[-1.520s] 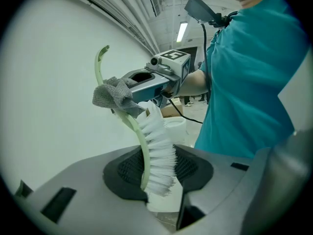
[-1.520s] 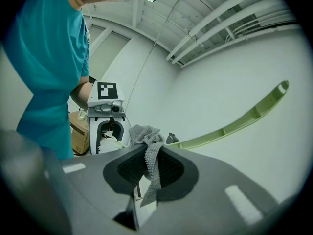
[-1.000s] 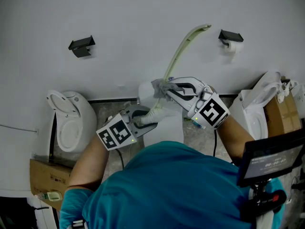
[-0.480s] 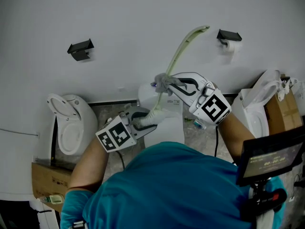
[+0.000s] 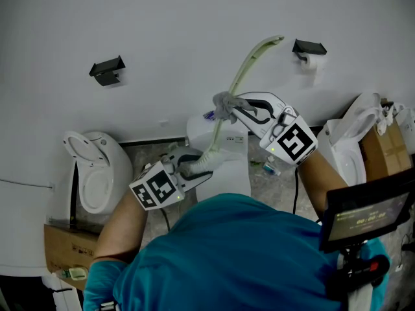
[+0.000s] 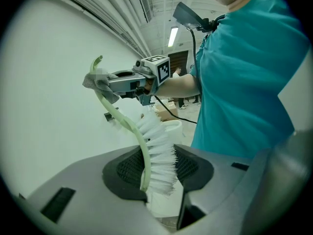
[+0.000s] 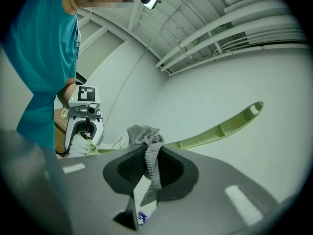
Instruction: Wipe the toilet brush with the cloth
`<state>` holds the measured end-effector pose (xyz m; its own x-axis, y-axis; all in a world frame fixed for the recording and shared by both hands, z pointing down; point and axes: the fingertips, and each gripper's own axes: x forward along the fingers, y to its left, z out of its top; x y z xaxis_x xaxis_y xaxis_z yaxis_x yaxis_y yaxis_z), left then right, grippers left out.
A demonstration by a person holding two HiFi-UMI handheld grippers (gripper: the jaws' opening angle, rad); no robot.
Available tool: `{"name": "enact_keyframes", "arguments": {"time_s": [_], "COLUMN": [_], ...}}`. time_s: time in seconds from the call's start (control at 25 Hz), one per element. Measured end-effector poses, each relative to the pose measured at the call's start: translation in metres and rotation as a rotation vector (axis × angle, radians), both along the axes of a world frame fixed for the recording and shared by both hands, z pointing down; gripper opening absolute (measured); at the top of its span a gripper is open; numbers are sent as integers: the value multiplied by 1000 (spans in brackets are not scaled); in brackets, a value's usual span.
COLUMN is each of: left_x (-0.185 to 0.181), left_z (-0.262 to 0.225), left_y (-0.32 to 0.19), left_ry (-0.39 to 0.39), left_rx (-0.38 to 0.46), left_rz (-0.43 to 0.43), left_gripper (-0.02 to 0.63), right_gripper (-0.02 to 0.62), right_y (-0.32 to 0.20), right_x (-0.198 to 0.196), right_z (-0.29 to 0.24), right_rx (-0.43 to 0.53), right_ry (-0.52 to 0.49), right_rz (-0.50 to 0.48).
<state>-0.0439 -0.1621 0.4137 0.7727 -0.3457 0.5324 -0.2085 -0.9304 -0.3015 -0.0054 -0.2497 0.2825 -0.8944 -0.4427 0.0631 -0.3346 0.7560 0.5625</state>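
I hold the left gripper (image 6: pixel 159 169) clamped on the bristle head of the toilet brush (image 6: pixel 157 148); its pale green handle rises away from those jaws. The right gripper (image 7: pixel 149 169) is clamped on the grey cloth (image 7: pixel 145 137), which bunches just beyond its jaws and touches the handle partway along. Step in hand, by my judgement: wiping the handle, unfinished. Next move calls for 2 things: a firm left grip; the cloth drawn along the handle towards its tip without losing contact.
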Motion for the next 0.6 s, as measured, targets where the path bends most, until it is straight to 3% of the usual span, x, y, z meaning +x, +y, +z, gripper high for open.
{"name": "enact_keyframes", "arguments": {"time_s": [0.6], "left_x": [4], "left_z": [-1], "left_y": [6], "left_ry": [7], "left_rx": [27], "left_rz": [37], "left_gripper": [160], "right_gripper": [44], "right_y": [-8], "right_x": [16], "right_z": [-19], "right_rx": [40], "right_ry": [-35], "right_rz": [42]}}
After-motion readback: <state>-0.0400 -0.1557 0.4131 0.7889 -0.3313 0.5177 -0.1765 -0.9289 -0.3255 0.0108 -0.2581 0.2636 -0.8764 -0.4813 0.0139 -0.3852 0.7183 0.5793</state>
